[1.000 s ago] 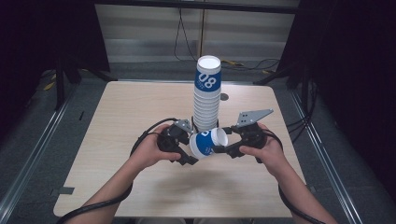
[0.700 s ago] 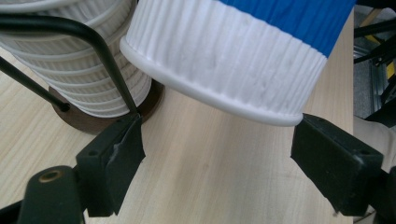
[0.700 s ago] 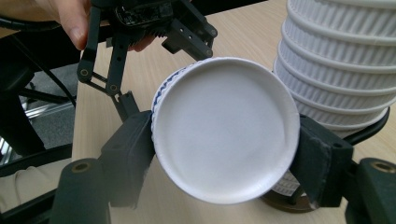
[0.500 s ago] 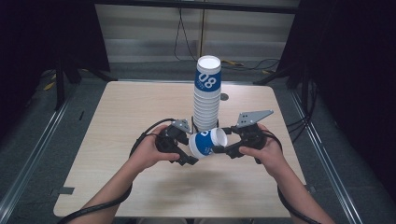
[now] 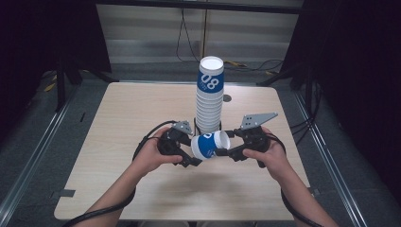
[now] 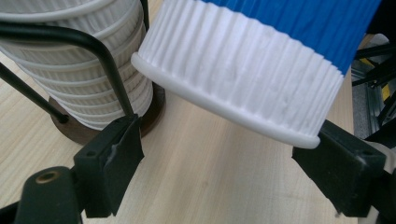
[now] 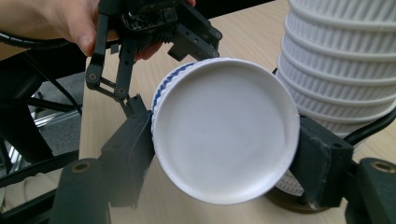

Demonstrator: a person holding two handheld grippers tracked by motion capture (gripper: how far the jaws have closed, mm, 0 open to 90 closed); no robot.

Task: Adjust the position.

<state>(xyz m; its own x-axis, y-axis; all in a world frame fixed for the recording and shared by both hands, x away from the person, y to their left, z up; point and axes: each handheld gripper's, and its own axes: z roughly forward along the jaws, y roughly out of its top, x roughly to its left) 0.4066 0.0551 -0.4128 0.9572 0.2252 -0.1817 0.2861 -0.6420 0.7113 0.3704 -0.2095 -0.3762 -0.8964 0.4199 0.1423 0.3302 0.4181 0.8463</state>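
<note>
Right now a person leans in at the near edge of a pale wooden table (image 5: 118, 123), one two-jaw tool in each hand, and a single blue-and-white paper cup (image 5: 208, 145) lies sideways in the air between them, just in front of the cup stack. The left gripper (image 5: 191, 158) has its jaws either side of the cup's rolled rim; in the left gripper view the right jaw touches the rim, while the left jaw sits just off it, so I cannot tell whether it really grips. The right gripper (image 5: 226, 152) is clenched on the cup's closed end: in the right gripper view both black jaws press against the sides of the round white base (image 7: 226, 128). Behind the hands, about the middle of the table, a tall stack of cups (image 5: 209, 97) stands upside down on a dark round base (image 6: 77, 130), with thin black wire uprights (image 6: 100, 56) beside it. The top cup is blue with a white "08". A grey three-cornered plate (image 5: 257, 119) sticks up from the right tool. Black cables (image 5: 146, 137) trail from the left one back toward the person's forearm.
</note>
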